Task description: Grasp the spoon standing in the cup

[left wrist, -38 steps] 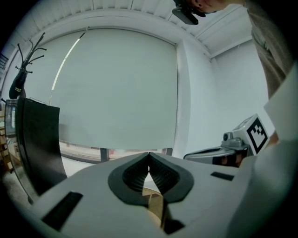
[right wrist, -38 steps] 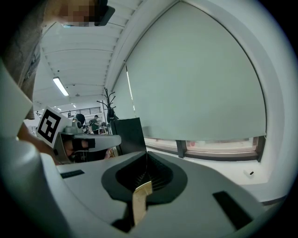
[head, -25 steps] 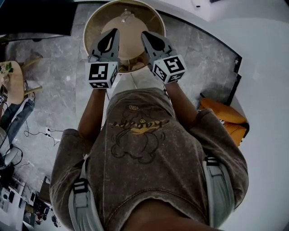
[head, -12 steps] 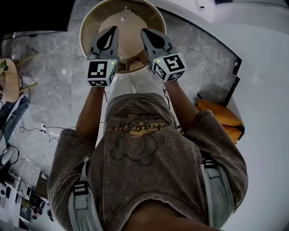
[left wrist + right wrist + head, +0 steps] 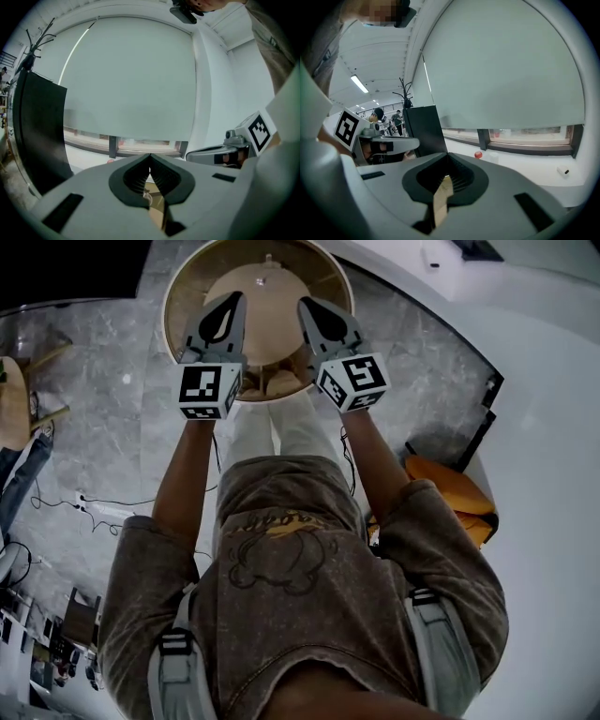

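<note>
A round wooden table stands ahead of me at the top of the head view. On its far side is a small pale cup; the spoon in it is too small to make out. My left gripper and right gripper hang side by side over the table's near half, both short of the cup. Each has its jaws closed tip to tip with nothing between them. In the left gripper view the cup shows small and low through the slit under the jaws. The right gripper view shows only tabletop there.
Grey marble floor surrounds the table. A white curved counter runs along the right, with an orange object at its foot. Cables lie on the floor at left. A black panel stands before a big window.
Both grippers have come down side by side toward the table, which now sits higher in the head view. My legs now show below the grippers. Both jaws stay closed.
</note>
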`<state>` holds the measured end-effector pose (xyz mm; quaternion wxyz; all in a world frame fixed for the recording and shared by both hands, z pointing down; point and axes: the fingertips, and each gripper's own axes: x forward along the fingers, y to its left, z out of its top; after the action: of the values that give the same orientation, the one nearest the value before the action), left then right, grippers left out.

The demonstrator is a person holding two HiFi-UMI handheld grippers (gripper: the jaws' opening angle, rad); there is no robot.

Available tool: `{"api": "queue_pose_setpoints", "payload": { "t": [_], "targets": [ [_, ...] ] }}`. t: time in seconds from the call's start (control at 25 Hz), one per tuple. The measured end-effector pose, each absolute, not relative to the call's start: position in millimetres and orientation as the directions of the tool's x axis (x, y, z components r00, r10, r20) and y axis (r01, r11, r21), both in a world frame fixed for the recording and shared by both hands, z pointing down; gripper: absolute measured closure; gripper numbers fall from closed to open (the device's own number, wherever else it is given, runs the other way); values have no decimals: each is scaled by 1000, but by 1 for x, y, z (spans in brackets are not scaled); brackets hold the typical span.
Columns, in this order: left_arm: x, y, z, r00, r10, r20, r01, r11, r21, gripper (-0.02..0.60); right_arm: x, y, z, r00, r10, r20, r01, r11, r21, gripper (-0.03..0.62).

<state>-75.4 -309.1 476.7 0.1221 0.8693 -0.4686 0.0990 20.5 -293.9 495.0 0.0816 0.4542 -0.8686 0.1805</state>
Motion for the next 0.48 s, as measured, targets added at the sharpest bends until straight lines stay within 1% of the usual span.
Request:
{"api": "queue_pose_setpoints", "payload": {
  "t": [0.48],
  "targets": [
    [-77,-348,538,538,-792,289,-843,-517,151,565,6,-341,551,-581,-752,313,-814,528,-242,574]
  ]
}}
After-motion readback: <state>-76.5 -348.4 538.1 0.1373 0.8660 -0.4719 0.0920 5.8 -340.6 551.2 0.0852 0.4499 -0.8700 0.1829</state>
